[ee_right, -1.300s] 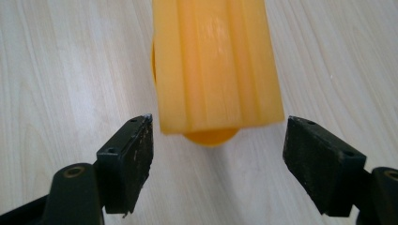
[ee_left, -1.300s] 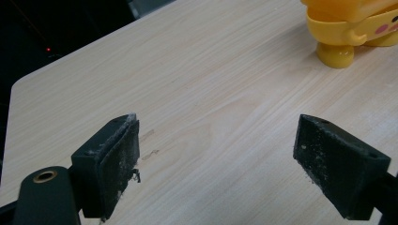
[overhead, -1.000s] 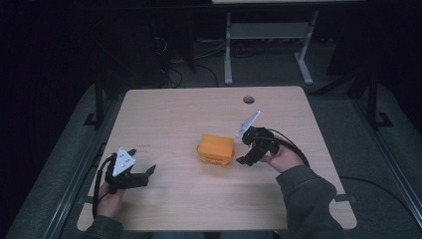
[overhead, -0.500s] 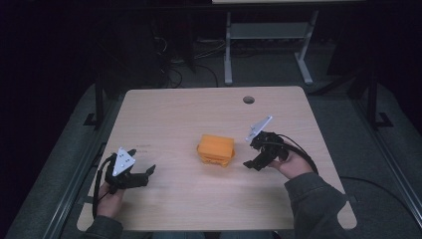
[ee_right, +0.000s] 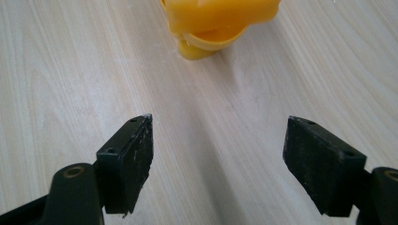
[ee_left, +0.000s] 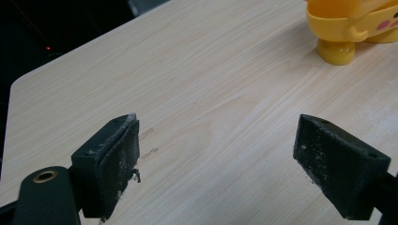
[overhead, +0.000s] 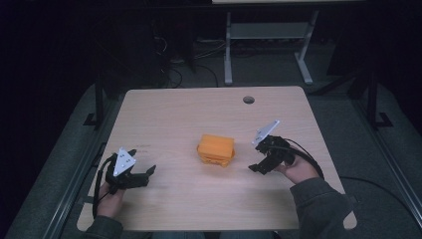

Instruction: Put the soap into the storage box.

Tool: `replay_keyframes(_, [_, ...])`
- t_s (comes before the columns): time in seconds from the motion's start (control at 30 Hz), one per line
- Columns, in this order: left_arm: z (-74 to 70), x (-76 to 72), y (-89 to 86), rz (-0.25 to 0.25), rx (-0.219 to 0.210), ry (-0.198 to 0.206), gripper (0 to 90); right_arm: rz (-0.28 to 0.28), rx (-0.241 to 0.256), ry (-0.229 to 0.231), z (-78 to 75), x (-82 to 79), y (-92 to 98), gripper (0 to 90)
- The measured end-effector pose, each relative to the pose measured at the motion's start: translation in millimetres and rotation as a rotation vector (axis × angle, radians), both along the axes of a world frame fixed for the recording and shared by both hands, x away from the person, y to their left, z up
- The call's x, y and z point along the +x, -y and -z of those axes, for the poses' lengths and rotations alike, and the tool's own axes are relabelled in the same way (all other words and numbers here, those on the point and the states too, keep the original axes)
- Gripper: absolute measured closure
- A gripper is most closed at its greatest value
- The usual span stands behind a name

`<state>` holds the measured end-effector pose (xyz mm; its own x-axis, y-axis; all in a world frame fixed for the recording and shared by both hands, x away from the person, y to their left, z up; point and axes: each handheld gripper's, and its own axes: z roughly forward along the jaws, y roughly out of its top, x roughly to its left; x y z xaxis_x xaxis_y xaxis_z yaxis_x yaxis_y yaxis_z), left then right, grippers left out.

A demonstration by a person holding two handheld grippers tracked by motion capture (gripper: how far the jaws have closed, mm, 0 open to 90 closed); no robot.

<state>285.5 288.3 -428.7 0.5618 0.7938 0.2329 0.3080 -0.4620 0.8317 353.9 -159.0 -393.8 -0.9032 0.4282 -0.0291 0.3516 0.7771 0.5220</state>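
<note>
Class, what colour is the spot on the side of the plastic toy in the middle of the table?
Pink, on the orange-yellow toy; the left gripper view shows it best.

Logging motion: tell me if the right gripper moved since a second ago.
Yes. The right gripper drew back from the orange toy, toward the table's near edge.

No readable text, labels, brands or numbers anywhere. The orange toy at frame centre has only pink spots, no lettering. The table has faint scuff marks at left, not legible as writing.
</note>
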Motion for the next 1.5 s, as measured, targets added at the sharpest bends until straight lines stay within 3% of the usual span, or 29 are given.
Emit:
replay_keyframes(1.0, [0.4,-0.7,0.1,-0.004,-0.003,-0.004,14.1,0.066,0.016,-0.025,24.6,-22.2,34.4,24.3])
replay_keyframes(1.5, [0.5,-2.0,1.5,0.008,0.028,-0.003,14.1,0.117,0.046,-0.015,41.5,-43.7,54.9,24.2])
